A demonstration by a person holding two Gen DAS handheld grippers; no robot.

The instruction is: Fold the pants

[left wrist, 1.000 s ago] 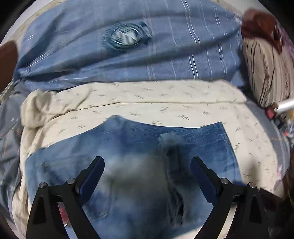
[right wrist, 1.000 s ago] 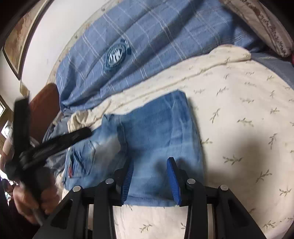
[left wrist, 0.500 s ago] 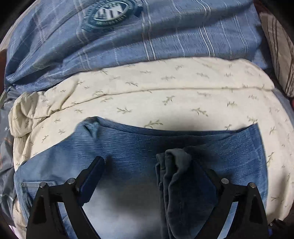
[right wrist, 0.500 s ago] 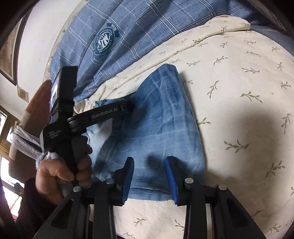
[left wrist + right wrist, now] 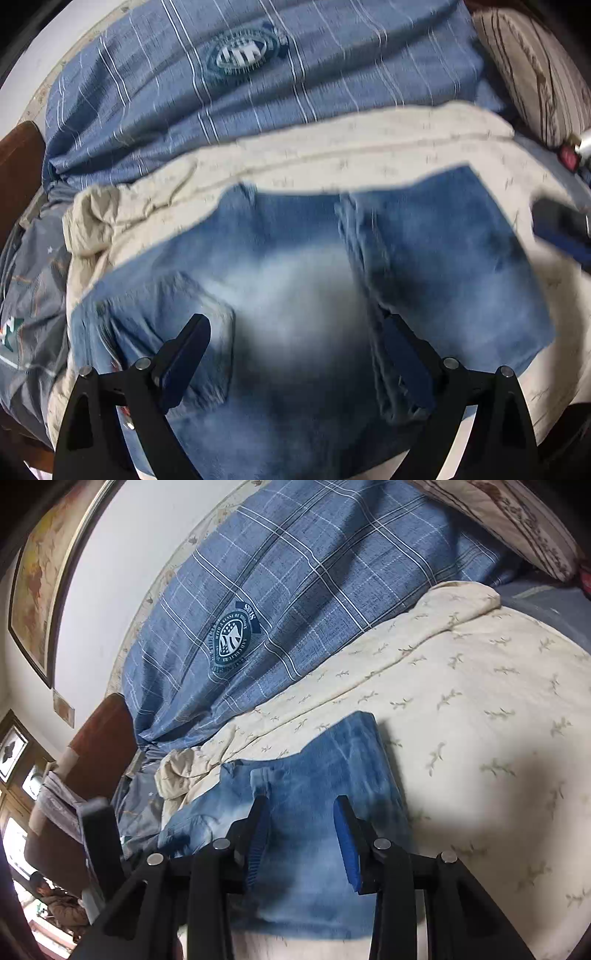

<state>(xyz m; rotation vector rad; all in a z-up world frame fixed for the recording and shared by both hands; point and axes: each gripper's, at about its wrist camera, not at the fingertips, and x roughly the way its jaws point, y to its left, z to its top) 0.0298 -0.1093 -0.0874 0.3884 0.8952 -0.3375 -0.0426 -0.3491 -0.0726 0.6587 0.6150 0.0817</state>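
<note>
The blue jeans (image 5: 295,280) lie folded on a cream leaf-print blanket (image 5: 332,158), with a back pocket (image 5: 177,317) at the left and a folded edge (image 5: 354,236) running down the middle. My left gripper (image 5: 299,354) is open and empty, hovering above the jeans. In the right wrist view the jeans (image 5: 325,775) lie below my right gripper (image 5: 299,834), which is open and empty above their right part. A blue finger of the right gripper (image 5: 561,232) shows at the right edge of the left wrist view.
A blue plaid duvet with a round crest (image 5: 232,642) is bunched behind the blanket. A striped pillow (image 5: 532,70) lies at the far right. A brown headboard (image 5: 99,738) and grey bedding (image 5: 29,295) are at the left. A framed picture (image 5: 40,579) hangs on the wall.
My left gripper has pulled back and up from the jeans, so more of them shows. My right gripper has also drawn back and tilted up; the left gripper has left its near view.
</note>
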